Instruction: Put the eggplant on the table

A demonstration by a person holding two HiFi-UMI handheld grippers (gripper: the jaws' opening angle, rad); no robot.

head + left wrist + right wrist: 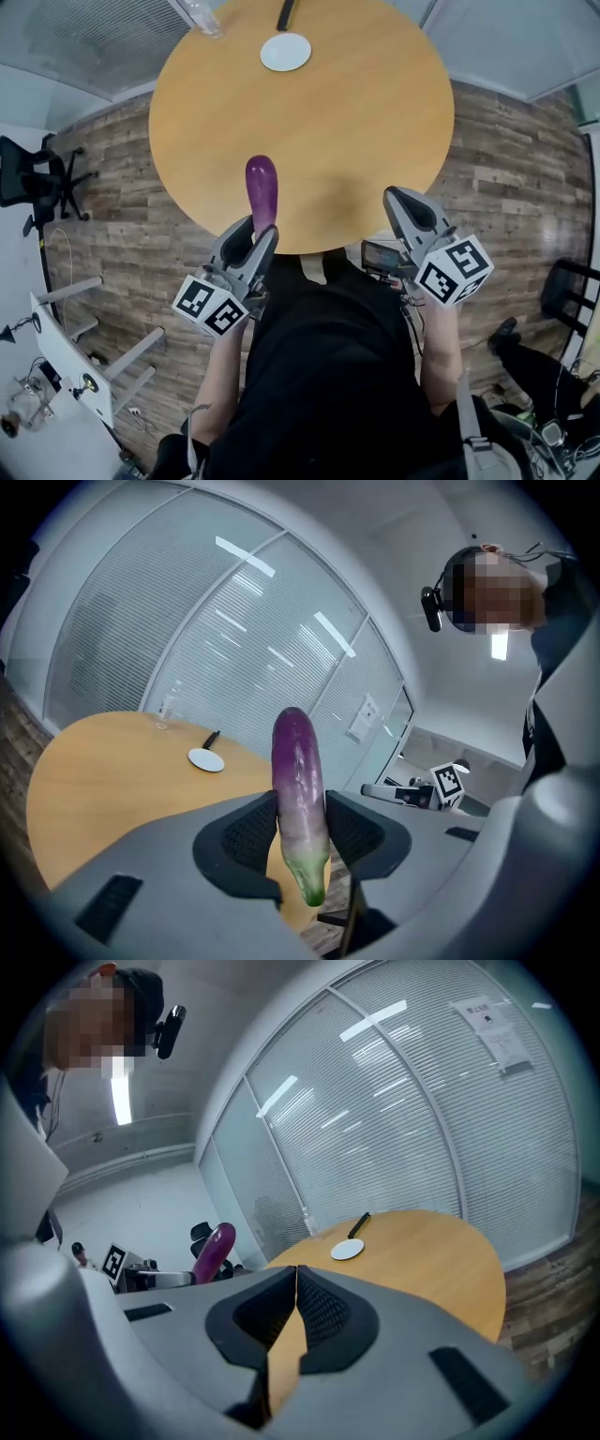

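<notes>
Now your left fingers (246, 832) grasp the eggplant (298, 780) by its stem end, tip at 12 o'clock over the bench (112, 771) for laying down, right fingers (323, 1312) clenched empty.

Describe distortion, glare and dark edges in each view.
Head view: fisheye curves the wood-plank floor around the round wooden table. Left gripper view: dark corners, soft sheen on the glossy purple eggplant. Right gripper view: bowed glass wall carries streaks of reflected light.

Grey left tongs (264, 234) and right tongs (393, 192) (black-and-white marker cubes (208, 307)); black clothing (328, 375).
</notes>
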